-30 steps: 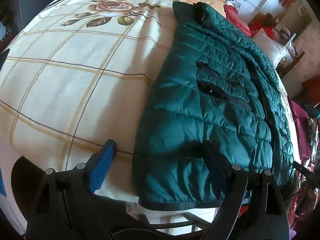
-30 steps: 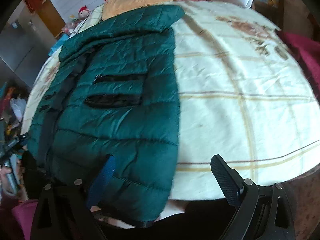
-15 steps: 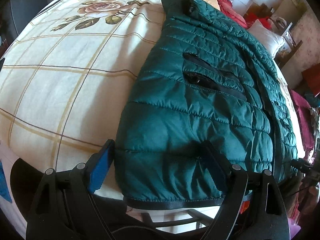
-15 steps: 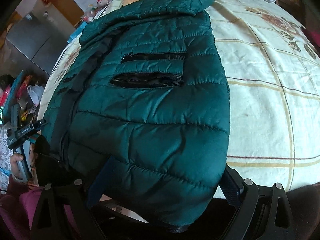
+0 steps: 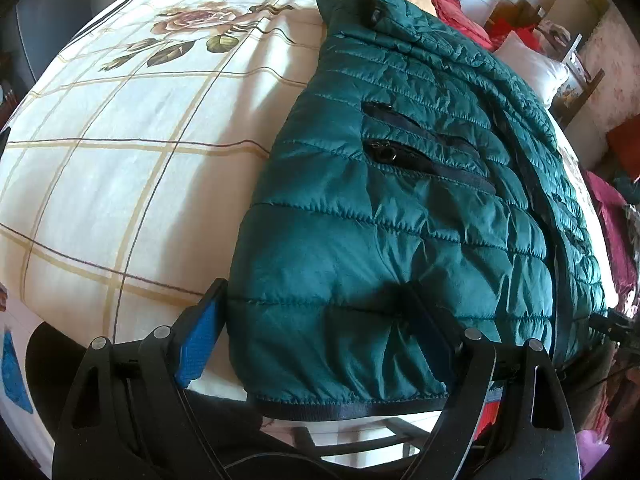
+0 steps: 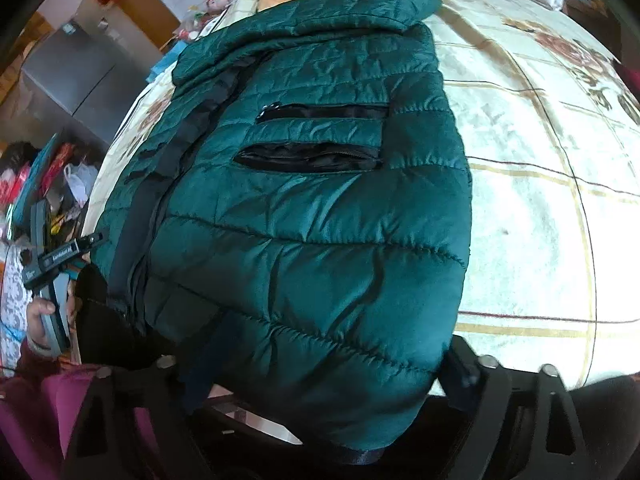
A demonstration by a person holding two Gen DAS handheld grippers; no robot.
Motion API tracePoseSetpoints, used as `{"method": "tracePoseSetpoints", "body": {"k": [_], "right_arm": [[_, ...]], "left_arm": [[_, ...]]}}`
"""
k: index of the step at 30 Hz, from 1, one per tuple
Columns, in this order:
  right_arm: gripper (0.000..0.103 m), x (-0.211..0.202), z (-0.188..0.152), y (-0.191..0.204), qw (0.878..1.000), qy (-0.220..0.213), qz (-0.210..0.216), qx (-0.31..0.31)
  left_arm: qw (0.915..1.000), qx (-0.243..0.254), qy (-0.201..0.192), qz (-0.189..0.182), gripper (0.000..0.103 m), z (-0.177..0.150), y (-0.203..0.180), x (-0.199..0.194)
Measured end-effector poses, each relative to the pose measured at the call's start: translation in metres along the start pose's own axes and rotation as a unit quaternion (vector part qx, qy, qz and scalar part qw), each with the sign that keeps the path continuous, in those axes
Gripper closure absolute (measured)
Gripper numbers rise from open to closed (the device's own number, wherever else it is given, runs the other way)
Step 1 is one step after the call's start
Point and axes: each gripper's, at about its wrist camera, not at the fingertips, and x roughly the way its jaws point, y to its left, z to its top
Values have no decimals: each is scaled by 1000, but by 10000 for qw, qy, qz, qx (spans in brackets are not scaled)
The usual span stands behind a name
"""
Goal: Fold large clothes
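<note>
Lying spread out long on the bed (image 5: pixel 120 184), straight ahead of both tongs: a big green puffy jacket (image 5: pixel 400 208), with its bottom hem hanging over the bed's near edge. Looking only just begun as a folding job, at a guess: front side up, zip line (image 5: pixel 532 184) running away from the tongs, collar (image 5: pixel 376 4) at the far end, no neat folded stack showing anywhere. Reaching wide around the hem corner: left tongs (image 5: pixel 316 332), blue pad (image 5: pixel 198 336) just outside the jacket's edge, other finger dark against the cloth, not pinching anything. Spreading wide too: right tongs (image 6: pixel 328 360), with the other hem corner drooping down between the two fingers, nothing squeezed. Probably needing next: a grab on both corners, then a lift toward the collar. Looking shiny, soft and puffy, stitched in fat rows, with two dark pocket slits (image 6: pixel 308 156) and a thin black band along the hem. Feeling slippery and springy, most likely. Lying flat under it: a cream sheet with thin brown and gold lines and rose pictures (image 5: pixel 192 22).
</note>
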Motion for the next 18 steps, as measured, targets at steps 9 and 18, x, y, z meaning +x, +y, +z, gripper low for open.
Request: {"method": "tracePoseSetpoints", "body": {"k": [9,18], "right_arm": [[71,-6,2,5,9990,-262,-22,-360],[85,-50,36,6,9927,-1033,545,-304]], "left_arm": [[9997,230,-27,1,49,-1,-6,-3],[9977,236,-505,-379,91,20,-9,-47]]}}
